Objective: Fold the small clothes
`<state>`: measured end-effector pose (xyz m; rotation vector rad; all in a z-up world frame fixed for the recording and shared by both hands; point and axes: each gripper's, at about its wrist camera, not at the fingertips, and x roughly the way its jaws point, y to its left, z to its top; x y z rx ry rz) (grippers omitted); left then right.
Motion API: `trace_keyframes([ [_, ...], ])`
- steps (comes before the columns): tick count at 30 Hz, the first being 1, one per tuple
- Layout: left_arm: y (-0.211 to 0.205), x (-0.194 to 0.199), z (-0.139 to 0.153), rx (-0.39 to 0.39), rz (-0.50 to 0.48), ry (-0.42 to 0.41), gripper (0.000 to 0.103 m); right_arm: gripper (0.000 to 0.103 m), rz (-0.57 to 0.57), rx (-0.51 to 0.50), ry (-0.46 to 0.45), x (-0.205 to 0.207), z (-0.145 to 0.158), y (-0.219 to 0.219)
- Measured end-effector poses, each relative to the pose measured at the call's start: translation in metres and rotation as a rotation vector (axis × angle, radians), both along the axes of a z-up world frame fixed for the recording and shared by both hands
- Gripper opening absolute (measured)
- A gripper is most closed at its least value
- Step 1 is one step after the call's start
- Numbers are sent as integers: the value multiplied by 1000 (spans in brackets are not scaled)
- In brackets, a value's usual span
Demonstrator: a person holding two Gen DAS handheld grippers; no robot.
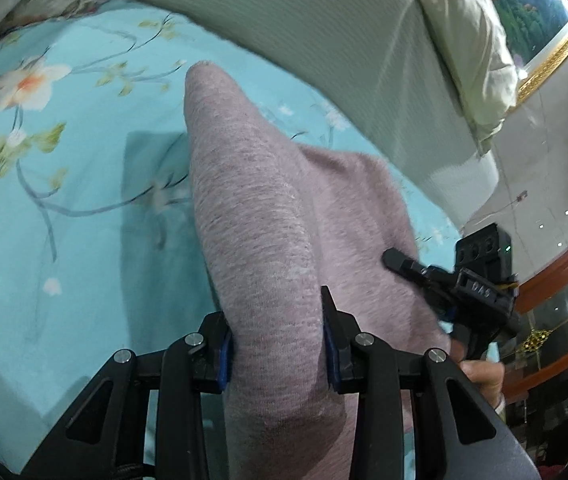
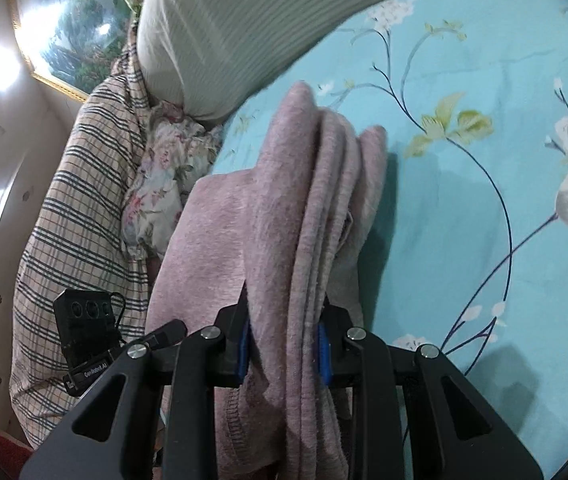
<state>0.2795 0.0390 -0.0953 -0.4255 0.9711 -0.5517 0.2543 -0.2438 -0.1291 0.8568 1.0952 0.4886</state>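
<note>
A mauve knit garment [image 1: 260, 216] is held up over a turquoise flowered bedsheet [image 1: 64, 184]. My left gripper [image 1: 278, 344] is shut on a thick fold of it between its blue pads. My right gripper [image 2: 284, 344] is shut on several bunched layers of the same garment [image 2: 284, 208], whose edges hang ahead of the jaws. The right gripper also shows in the left wrist view [image 1: 463, 280], at the garment's right side. The garment's lower part is hidden behind the grippers.
A pale ribbed pillow [image 1: 323, 48] lies at the back of the bed. A plaid cloth [image 2: 80, 216] and a flowered cloth [image 2: 164, 184] are heaped at the bed's left. A framed painting [image 2: 72, 28] hangs on the wall. The sheet [image 2: 483, 240] extends to the right.
</note>
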Motion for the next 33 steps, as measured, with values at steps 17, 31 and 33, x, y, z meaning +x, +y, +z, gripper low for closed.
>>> trace_keyframes([
  [17,19,-34,9,80,124,-47,61,46,-116,-252,-94,-8,40,-16],
  [31,3,-52,26,60,11,-124,59,7,-11,-350,-104,36,36,19],
  [33,0,-53,30,50,-8,-129,58,7,-51,-317,-161,30,54,10],
])
